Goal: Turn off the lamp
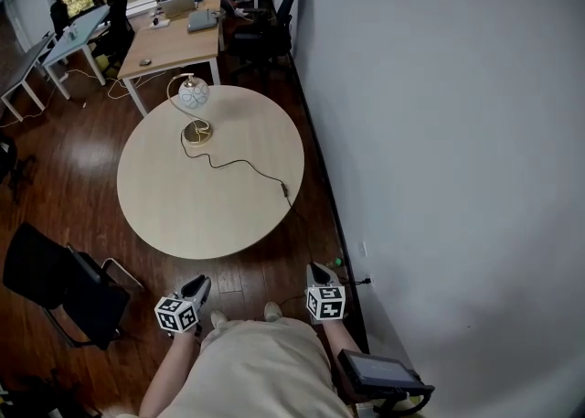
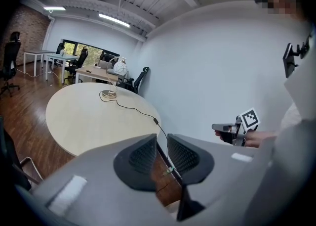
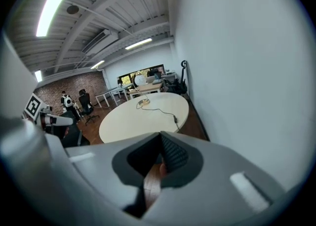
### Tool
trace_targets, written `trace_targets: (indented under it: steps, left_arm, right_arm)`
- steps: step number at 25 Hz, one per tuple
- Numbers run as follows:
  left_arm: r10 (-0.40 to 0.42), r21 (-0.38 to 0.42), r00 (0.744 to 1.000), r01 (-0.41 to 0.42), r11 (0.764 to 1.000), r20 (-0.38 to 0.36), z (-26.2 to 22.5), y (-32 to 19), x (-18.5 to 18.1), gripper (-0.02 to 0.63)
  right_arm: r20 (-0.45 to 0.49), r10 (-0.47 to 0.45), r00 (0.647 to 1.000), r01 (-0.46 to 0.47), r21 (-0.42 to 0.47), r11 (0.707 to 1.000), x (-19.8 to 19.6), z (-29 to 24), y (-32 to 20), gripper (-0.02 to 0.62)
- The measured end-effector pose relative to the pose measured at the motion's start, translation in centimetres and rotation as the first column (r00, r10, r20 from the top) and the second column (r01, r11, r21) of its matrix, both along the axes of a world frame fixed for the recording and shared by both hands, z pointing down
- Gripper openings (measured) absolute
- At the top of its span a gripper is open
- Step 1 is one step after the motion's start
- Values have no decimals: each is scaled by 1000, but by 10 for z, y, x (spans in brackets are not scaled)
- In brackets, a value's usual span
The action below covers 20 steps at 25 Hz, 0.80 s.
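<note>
The lamp, a white globe on a curved brass stem with a round base, stands at the far side of the round beige table. Its black cord runs across the table to an inline switch near the right edge. Both grippers are held low in front of the person, well short of the table. My left gripper has its jaws a narrow gap apart with nothing between them. My right gripper is shut and empty. The left gripper view shows the lamp and the switch, and the right gripper view shows the switch.
A white wall runs close along the table's right side. A black chair stands at the near left. Desks and office chairs fill the room beyond the table. A dark device sits by the person's right side.
</note>
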<state>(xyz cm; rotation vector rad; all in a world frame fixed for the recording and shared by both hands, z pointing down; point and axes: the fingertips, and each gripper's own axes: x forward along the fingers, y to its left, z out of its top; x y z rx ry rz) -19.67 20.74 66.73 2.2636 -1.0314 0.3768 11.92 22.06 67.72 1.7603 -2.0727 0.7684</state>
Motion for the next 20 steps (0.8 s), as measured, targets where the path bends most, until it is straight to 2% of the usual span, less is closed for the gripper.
trace_targets:
  steps: [4, 13, 17, 20]
  left_arm:
    - [16, -3, 1000, -16, 1000, 8, 3, 3, 6, 74]
    - [33, -15, 999, -34, 999, -6, 9, 18, 26, 74]
    - [1, -45, 997, -4, 999, -71, 1, 28, 29, 74]
    - [-4, -36, 994, 0, 999, -106, -9, 30, 30, 74]
  right_arm:
    - [-20, 3, 1000, -3, 5, 1000, 5, 2, 11, -3]
    - [-92, -52, 994, 53, 1, 999, 9, 8, 23, -5]
    - [-132, -83, 988, 84, 0, 996, 5, 6, 28, -5]
    - [-185, -119, 976, 125, 19, 992, -4, 3, 23, -5]
